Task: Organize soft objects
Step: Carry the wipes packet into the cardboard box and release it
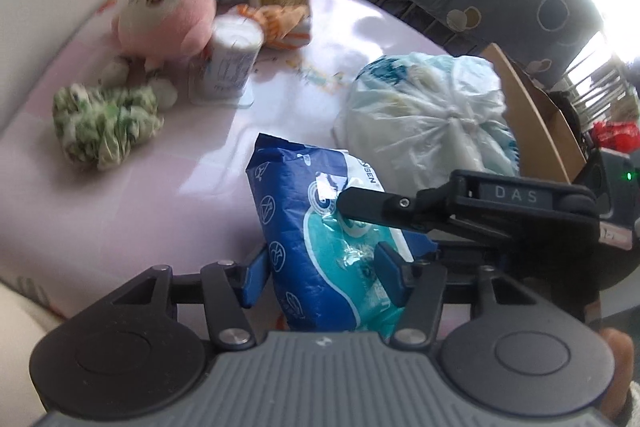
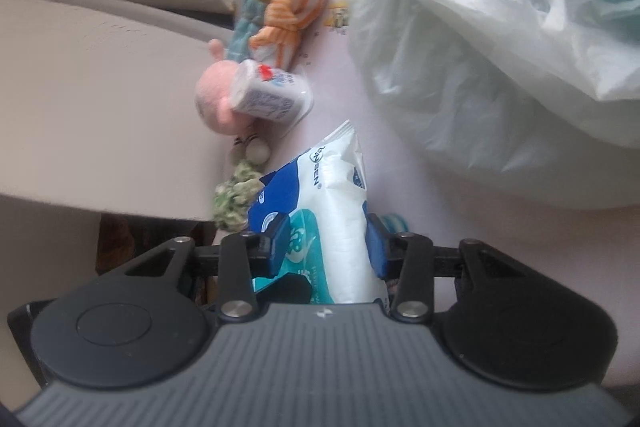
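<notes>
Wipes pack [image 1: 320,251]: lower centre of frame, held upright over the table [image 1: 120,219] between both grippers, seemingly for a handover. Right gripper [image 2: 328,247]: jaws clamped on pack. Left gripper [image 1: 324,267]: jaws astride pack, contact uncertain. Plush toy [image 1: 168,15]: upper left.

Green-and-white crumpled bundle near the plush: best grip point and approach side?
Grip the green-and-white bundle across its narrow middle, coming from above on the near, open-table side. It lies flat as a soft, elongated lump, so its short axis probably fits the jaws best. Its far end sits close to the pink plush, and the white canister stands close by, so an approach from there looks crowded.
</notes>
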